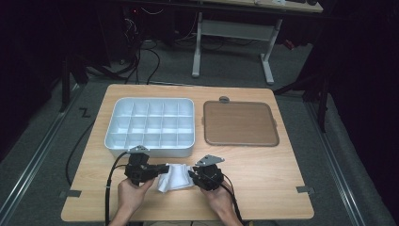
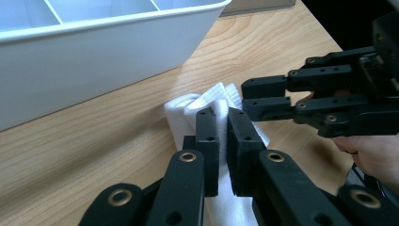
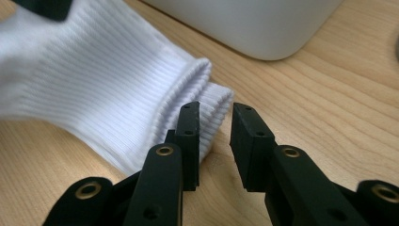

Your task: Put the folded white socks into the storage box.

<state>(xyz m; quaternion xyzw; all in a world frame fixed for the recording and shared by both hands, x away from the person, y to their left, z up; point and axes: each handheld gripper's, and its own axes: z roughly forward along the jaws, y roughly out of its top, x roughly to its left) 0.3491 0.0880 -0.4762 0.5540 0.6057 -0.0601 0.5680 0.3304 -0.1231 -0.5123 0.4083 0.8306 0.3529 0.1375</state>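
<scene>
Sock: on surface, between both; left hand-held gripper at its 9 o'clock clenched on it; right hand-held gripper at 3 o'clock, released.

White ribbed sock, folded and rumpled, lying flat on table near front edge, just before tray, cuff toward right.

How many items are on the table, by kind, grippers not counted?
White sock: 1
White divided tray: 1
Brown board: 1
Total: 3
</scene>
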